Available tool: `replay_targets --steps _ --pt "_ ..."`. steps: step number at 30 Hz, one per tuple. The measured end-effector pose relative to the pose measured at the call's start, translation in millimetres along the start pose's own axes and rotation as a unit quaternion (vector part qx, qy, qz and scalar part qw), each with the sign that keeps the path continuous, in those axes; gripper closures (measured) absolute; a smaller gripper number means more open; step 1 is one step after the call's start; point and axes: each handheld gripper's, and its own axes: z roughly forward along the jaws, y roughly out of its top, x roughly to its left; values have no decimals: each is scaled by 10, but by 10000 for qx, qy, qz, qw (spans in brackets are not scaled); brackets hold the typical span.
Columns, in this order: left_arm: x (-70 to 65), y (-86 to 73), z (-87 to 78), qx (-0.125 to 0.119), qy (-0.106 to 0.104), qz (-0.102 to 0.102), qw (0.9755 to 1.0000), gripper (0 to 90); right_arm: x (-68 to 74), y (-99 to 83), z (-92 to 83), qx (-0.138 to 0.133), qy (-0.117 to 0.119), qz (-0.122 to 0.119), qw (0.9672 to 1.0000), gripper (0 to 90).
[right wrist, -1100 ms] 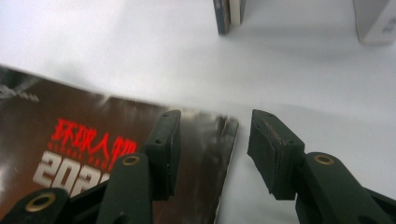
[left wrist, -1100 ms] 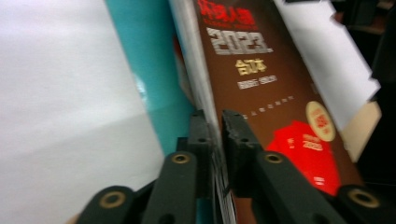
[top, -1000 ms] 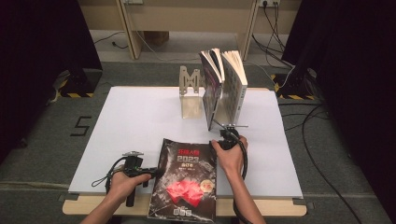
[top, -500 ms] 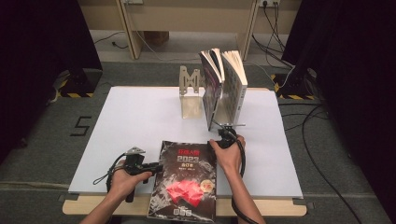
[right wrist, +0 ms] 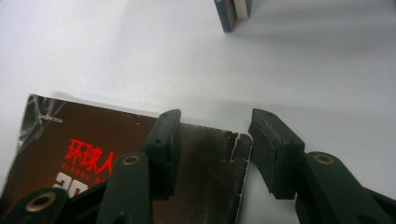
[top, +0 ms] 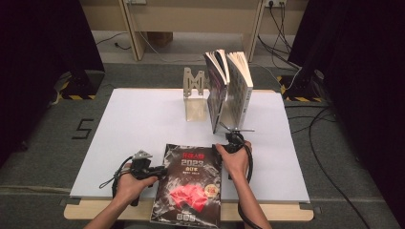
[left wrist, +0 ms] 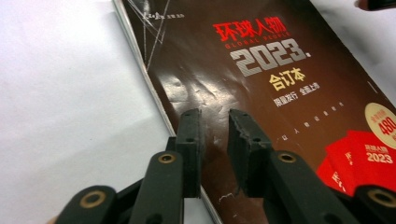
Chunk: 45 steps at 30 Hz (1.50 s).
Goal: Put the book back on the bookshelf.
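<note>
I have the magazine [top: 188, 188] lying flat, cover up, at the 6 o'clock edge of the white surface [top: 129, 124], its lower end overhanging that edge toward me. Two books [top: 228, 90] stand upright against the metal bookend [top: 193, 88] at 12 o'clock, well apart from the magazine; I judge the work in hand is to raise it and stand it with them, and none of that lift is done. The left gripper [left wrist: 212, 140] sits at the magazine's 9 o'clock edge, its jaws straddling the spine; they have just been closing to a narrow gap, with the cover's edge between them, but I cannot confirm that the pads press on it, so I log no grip. The right gripper [right wrist: 212, 137] waits at the magazine's 1 o'clock corner, jaws standing wide apart, one over the cover, the other over bare surface, the torn corner between them, nothing pinched. Remaining, in my judgement: secure a hold on the spine side, steady the far corner, tip the magazine upright, carry it toward 12 o'clock, set it beside the books.
</note>
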Motion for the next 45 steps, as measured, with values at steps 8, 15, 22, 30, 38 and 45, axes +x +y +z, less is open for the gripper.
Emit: replay_targets --steps 8,15,22,30,38,45 --pt "0 1 5 -16 58 -48 10000 782 -52 -65 -69 37 122 137 9998 565" --pt "-9 -11 4 -49 112 -26 9999 794 -60 -76 -83 62 135 146 9998 558" --pt "-11 -10 5 -49 118 -36 9999 795 -90 -99 -105 108 233 386 9989 569" --pt "-20 -16 9 -79 123 -59 9999 793 -75 -125 -122 175 347 637 9972 573" --pt "-24 -15 11 -71 101 -75 9999 792 -45 -168 -153 311 359 608 9970 604" --pt "-28 -17 15 -76 91 -53 9999 793 -76 -212 -198 506 492 637 9955 629"
